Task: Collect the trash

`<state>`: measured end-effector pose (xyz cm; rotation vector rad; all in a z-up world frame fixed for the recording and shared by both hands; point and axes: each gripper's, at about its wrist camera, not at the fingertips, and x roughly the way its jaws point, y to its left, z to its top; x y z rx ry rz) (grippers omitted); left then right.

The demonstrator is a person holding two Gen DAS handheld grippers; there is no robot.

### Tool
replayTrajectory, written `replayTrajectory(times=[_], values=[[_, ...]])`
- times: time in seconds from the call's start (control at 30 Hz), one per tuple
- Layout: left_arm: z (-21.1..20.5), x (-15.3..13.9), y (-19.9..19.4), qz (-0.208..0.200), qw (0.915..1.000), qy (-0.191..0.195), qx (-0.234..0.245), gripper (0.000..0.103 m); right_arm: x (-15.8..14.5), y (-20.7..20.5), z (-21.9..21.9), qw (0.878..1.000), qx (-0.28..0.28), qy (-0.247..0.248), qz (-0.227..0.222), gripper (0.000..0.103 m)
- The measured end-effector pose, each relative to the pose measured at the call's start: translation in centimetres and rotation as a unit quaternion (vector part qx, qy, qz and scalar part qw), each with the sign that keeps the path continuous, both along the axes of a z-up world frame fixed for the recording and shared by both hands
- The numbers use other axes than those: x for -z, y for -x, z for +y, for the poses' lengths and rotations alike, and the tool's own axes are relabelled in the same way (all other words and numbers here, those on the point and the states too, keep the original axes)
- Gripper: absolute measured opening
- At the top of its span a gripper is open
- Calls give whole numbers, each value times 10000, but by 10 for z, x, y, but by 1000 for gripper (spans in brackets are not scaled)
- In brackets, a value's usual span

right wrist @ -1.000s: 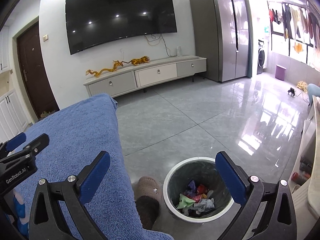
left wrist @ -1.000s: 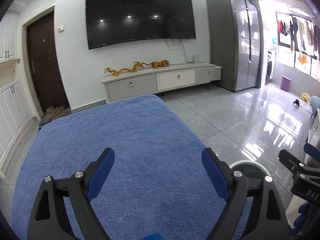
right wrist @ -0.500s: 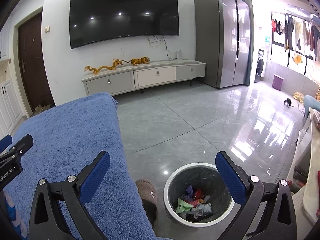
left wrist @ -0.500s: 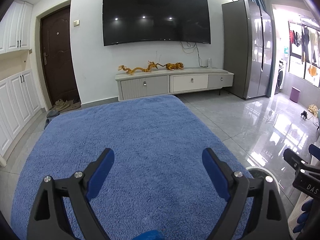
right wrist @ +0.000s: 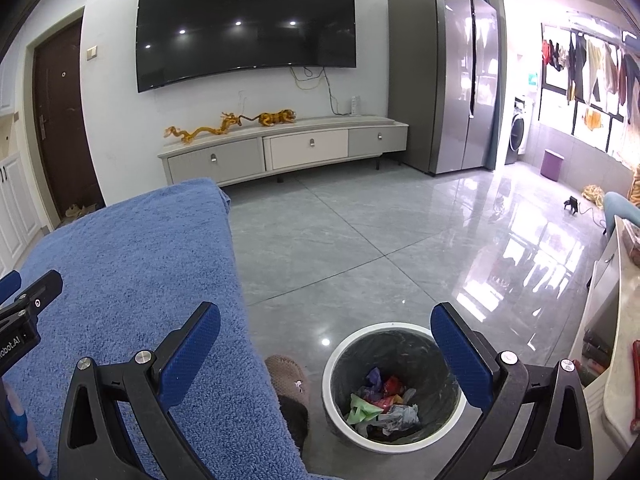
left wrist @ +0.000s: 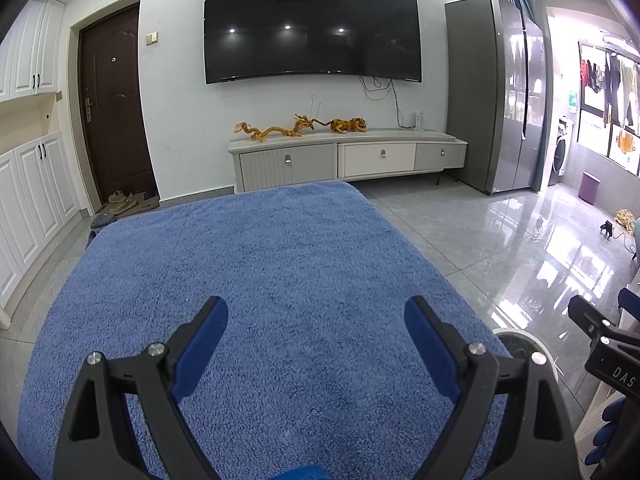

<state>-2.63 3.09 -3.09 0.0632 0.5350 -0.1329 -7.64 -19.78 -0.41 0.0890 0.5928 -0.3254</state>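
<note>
A white-rimmed trash bin (right wrist: 336, 364) stands on the floor to the right of a table under a blue towel (left wrist: 260, 280). Crumpled coloured wrappers (right wrist: 380, 404) lie inside the bin. My right gripper (right wrist: 324, 334) is open and empty, held above the bin and the towel's edge (right wrist: 132, 280). My left gripper (left wrist: 316, 324) is open and empty above the bare towel. A sliver of the bin rim (left wrist: 520, 336) shows in the left wrist view behind the right finger.
A brown slipper (right wrist: 290, 376) lies on the floor between towel and bin. A TV cabinet (right wrist: 280, 152), a wall TV and a grey fridge (right wrist: 448, 80) stand at the far wall. A white counter edge (right wrist: 616, 320) is at the right.
Both views have tilted and risen a little, so the room sits more level and the door wall shows more. Both grippers stay open and empty.
</note>
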Motion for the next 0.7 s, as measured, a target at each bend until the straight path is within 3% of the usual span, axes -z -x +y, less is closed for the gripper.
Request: replayTrajectory(times=[0.7], values=[[5,6,-3,121,9998,57,141,90,3,-4,0,9997,175,180,-7,103]])
